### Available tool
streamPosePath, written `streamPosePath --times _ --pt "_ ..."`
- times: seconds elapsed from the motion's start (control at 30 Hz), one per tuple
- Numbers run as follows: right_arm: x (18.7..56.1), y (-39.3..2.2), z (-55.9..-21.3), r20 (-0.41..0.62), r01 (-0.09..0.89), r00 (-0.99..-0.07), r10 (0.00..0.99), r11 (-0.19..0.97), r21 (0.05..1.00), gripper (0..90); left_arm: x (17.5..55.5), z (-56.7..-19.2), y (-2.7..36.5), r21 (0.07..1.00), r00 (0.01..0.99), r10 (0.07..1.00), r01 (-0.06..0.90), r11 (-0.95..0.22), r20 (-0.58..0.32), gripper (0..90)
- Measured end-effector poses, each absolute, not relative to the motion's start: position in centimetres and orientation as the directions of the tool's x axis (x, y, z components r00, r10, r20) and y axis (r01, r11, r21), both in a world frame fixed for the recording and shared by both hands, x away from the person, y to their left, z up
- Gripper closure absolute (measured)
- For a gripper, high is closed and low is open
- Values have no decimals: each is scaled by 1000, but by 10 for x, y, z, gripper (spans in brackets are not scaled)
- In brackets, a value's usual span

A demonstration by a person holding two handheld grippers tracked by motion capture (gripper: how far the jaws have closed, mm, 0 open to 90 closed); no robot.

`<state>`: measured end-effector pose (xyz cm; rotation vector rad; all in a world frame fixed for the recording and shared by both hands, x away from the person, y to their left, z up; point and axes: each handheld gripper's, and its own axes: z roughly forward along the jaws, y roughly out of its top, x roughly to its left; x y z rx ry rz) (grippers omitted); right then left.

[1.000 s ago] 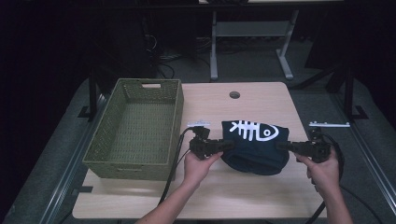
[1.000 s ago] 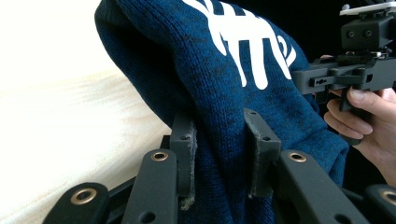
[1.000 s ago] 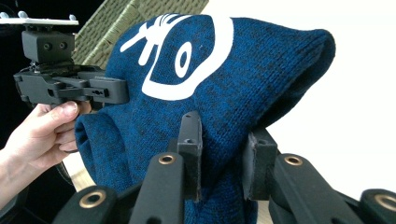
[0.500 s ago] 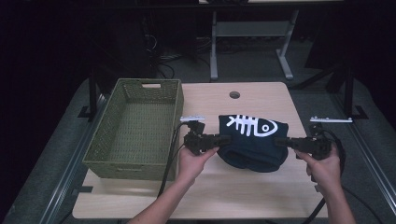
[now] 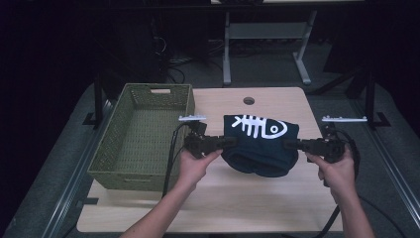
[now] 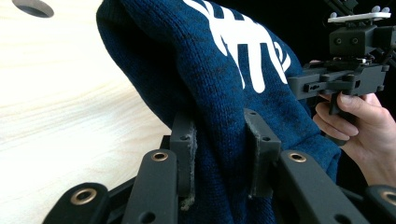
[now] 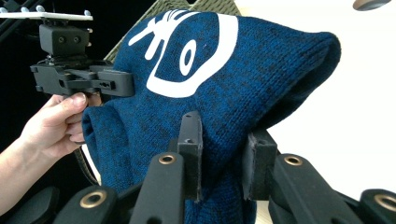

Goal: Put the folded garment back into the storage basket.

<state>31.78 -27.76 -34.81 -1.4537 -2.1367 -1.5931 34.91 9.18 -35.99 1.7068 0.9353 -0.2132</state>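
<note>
Left gripper [image 5: 229, 144] and right gripper [image 5: 289, 145] each pinch a side of the blue sweater [image 5: 260, 146], lifted clear of the bench [image 5: 218, 198]; transfer into the green basket [image 5: 143, 134] remains.

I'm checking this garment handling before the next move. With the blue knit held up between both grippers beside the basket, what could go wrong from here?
1. The left gripper and right gripper each pinch just a fold at one side of the blue sweater; the loose knit might slip out.
2. Its middle sags toward the table, so it could drag or bunch up.
3. On the way to the green basket, the hanging part may catch the rim.
</note>
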Motion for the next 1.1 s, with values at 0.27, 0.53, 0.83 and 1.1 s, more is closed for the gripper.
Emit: streamPosePath --times 0.27,0.53,0.83,1.1 --pt "322 -263 -339 573 725 -550 608 6 689 729 350 -352 108 734 661 477 677 -49 -579 693" --pt "328 -247 -333 579 722 -561 592 8 692 728 350 -344 125 740 659 485 672 -37 -575 693" --pt "335 -229 -325 565 712 -581 586 29 702 728 351 -337 144 747 660 499 664 -37 -562 692" --pt "343 -208 -317 562 700 -606 564 41 713 728 351 -329 166 746 643 518 666 -14 -564 692"
